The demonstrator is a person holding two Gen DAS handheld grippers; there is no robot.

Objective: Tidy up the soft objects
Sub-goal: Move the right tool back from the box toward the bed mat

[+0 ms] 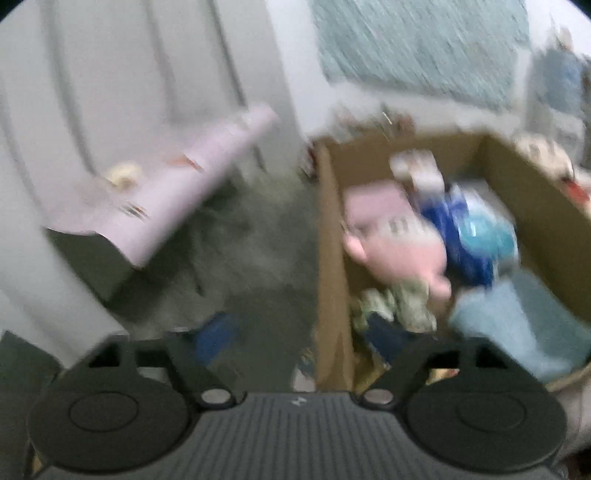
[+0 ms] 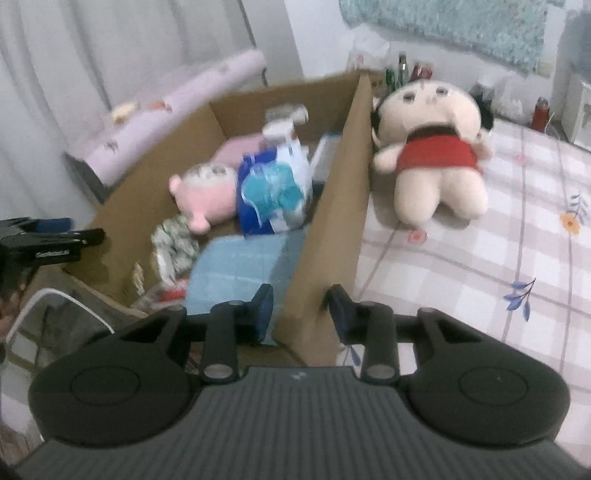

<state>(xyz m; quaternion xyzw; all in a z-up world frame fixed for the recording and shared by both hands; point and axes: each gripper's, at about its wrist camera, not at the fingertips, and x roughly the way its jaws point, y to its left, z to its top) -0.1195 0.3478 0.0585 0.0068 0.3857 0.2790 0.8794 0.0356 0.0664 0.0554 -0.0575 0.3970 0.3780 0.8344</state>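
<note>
Step in hand, as I judged it: between placements. The cardboard box (image 2: 332, 206) on the bed already held a pink plush (image 2: 207, 192), a blue-and-white plastic pack (image 2: 273, 188), a folded light-blue cloth (image 2: 240, 269) and a crumpled patterned fabric (image 2: 173, 240). One soft thing remained outside: the cream doll in a red top (image 2: 432, 155), lying face-up on the bed (image 2: 480, 277) just beside the box's right wall.

My right gripper (image 2: 301, 308) was part open and empty; its two fingers straddled the near corner of the box's right wall without pressing on it. My left gripper (image 2: 48, 240) showed at the left edge of the right wrist view, off the box's left side; its own view was heavily smeared, with its fingers (image 1: 212, 339) spread wide and nothing between them.

Next move, my estimate: swing the right gripper clear of the wall, over to the doll, close on the torso or a leg, lift it above the rim, release inside. Plush would compress, so a deep bite seemed safer. Risk: snagging the cardboard edge.

Surface: a bed sheet in pale pink-and-white check with small flower prints. Room: white curtains (image 2: 74, 74) to the left, a long lilac bolster (image 2: 184, 99) behind the box, a teal textured hanging (image 2: 461, 33) on the wall, bottles (image 2: 402, 70) too blurred to identify, and a red flask (image 2: 541, 112) far right.
</note>
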